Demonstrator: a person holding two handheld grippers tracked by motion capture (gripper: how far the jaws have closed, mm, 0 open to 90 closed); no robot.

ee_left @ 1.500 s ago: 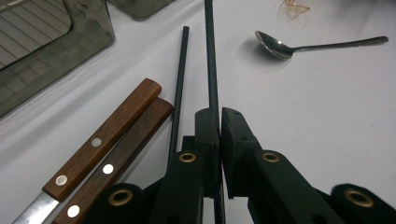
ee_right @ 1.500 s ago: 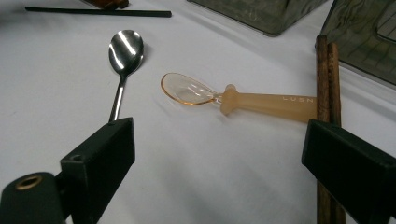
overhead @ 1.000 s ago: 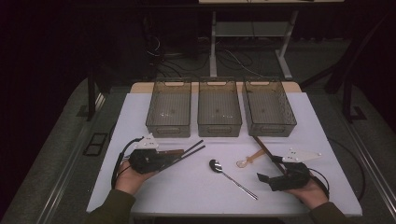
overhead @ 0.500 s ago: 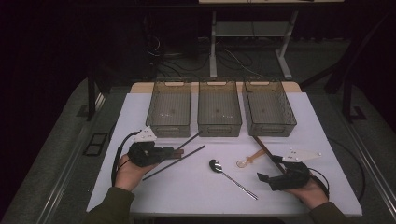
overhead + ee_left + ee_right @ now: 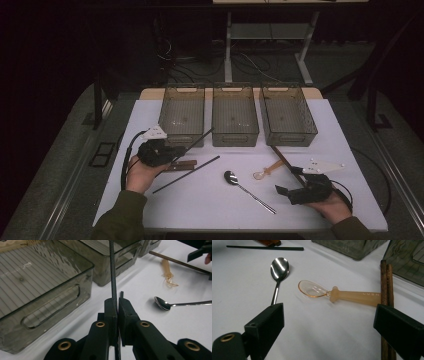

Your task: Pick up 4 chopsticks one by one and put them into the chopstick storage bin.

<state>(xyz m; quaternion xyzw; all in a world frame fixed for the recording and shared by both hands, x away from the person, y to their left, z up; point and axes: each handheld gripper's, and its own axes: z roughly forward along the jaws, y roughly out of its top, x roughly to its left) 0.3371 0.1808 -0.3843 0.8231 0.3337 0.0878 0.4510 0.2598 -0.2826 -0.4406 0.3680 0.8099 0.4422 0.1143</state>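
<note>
chopstick: black [image 5: 113,270], clamped low in left gripper [image 5: 172,150]; in the high view its tip [image 5: 202,136] slants up toward the left bin's front wall, lifted off the table
second chopstick: black mate [image 5: 186,174] flat on the white table [image 5: 210,210], just below and right of the left hand
left fingers: pressed together [image 5: 110,312] on the chopstick, hardly a gap; stick runs straight up between them
left bin: smoky clear, ribbed floor, looks empty [image 5: 32,285]; nearest to the held stick
middle bin: [image 5: 235,117] beside it, looks empty
right bin: [image 5: 287,115] looks empty
right gripper: [image 5: 329,337] low over the table near the front right, fingers wide apart [image 5: 265,327], nothing between them
steel spoon: [image 5: 278,268] on the table, ahead of the right gripper
clear spoon: amber handle [image 5: 352,296], bowl toward the steel spoon
brown chopsticks: pair [image 5: 385,280] lying side by side, crossing the amber handle's end, close by the right finger
brown block: small wooden piece [image 5: 181,165] near left hand, use unclear
step: sorting cutlery into bins, likely; first chopstick picked, in carry toward left bin
next move: lift the tip over the bin rim, level the stick along the bin's length, then part the fingers; risk is the tip catching on the front wall
after: right gripper well placed for a spoon or the brown pair
</note>
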